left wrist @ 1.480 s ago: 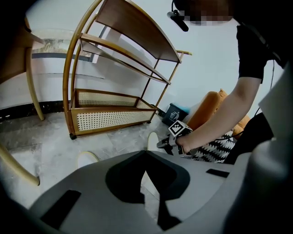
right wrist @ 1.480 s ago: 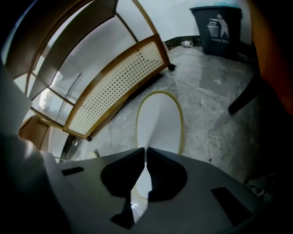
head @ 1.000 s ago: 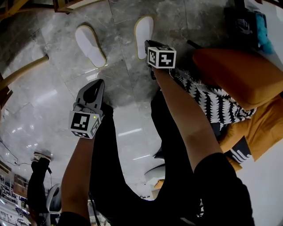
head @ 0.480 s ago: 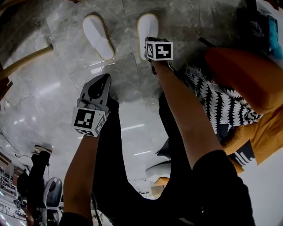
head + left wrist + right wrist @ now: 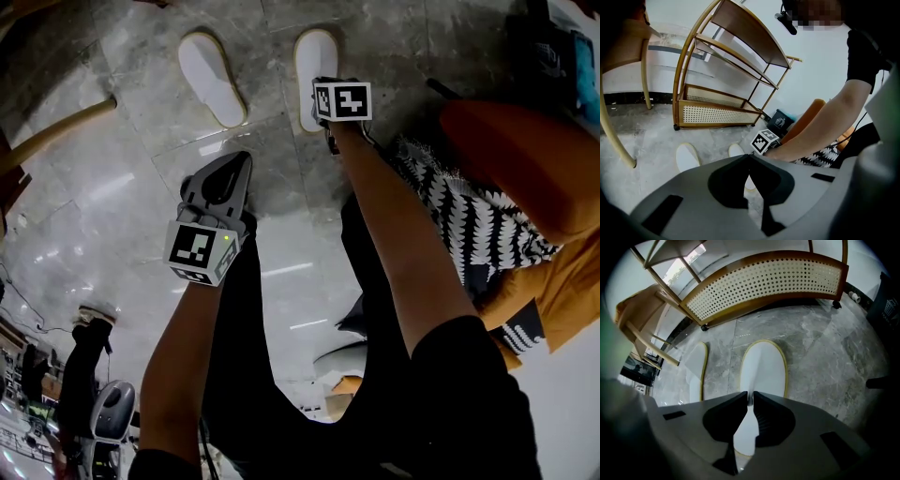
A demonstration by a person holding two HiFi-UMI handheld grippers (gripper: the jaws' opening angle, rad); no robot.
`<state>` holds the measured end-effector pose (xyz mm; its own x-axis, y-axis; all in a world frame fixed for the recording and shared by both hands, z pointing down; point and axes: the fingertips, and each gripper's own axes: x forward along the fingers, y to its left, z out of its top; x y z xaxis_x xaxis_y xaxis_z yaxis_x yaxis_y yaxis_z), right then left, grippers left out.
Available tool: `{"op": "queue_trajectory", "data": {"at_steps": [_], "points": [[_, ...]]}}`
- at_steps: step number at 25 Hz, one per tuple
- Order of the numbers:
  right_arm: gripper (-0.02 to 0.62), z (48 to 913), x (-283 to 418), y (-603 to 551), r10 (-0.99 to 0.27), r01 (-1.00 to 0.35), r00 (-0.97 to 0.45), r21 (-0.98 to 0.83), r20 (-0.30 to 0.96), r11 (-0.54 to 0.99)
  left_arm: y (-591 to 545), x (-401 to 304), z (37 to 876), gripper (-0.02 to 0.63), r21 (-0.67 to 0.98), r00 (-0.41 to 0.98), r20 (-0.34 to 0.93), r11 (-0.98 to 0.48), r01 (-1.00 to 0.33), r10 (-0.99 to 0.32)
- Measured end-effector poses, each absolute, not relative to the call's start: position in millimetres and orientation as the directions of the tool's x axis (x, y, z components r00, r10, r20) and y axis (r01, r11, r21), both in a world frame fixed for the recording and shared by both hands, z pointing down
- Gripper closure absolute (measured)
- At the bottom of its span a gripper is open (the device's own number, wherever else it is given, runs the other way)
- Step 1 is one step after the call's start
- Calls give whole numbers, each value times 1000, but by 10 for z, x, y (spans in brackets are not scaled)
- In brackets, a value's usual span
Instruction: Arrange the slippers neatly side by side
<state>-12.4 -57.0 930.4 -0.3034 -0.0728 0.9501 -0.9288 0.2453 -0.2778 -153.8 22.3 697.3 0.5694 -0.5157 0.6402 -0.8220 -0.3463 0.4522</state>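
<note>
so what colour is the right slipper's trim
Pale yellow, edging the right slipper; clearest in right gripper view.

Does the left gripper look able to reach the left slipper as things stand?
Probably yes: the left gripper, fingers together and empty, hangs short of the left slipper with only bare floor between. The right gripper, closed on the right slipper, sits off to the side.

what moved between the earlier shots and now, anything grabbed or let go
The left gripper, shut and empty, moved forward toward the slippers. The right gripper edged further over the white, yellow-rimmed right slipper, its jaws closed on the upper; when it took hold can't be told. The matching left slipper stayed angled and apart from it. Nothing was let go.
</note>
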Motion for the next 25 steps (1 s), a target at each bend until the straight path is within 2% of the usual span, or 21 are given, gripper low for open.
{"op": "queue_trajectory", "data": {"at_steps": [1,2,8,12,15,17,21,25], "points": [[543,9286,-117,-578,-73,-927,-308,-282,948,248,199,-1517,6964,591,451,571,639,-349,-821,-516],[480,9256,-110,-590,-75,-925,-314,-287,947,247,177,-1501,6952,591,450,571,638,-351,-821,-517],[489,8720,53,-585,-129,-926,-361,-339,924,165,119,-1479,6753,591,449,554,662,-326,-832,-504],[506,7963,91,-680,-199,-890,-457,-446,867,99,9,-1629,6583,591,518,482,683,-101,-849,-549],[545,7276,9,-765,-262,-856,-517,-484,815,184,-46,-1814,6486,591,522,395,723,74,-850,-567],[552,6811,-9,-828,-314,-846,-532,-473,787,247,-108,-1891,6367,591,513,355,736,134,-848,-576],[558,6079,22,-869,-400,-850,-521,-415,754,324,-217,-1890,6134,591,493,344,744,123,-862,-573],[558,5749,-123,-717,-400,-822,-551,-396,732,409,-207,-1952,6072,591,472,334,764,125,-873,-553]]}}
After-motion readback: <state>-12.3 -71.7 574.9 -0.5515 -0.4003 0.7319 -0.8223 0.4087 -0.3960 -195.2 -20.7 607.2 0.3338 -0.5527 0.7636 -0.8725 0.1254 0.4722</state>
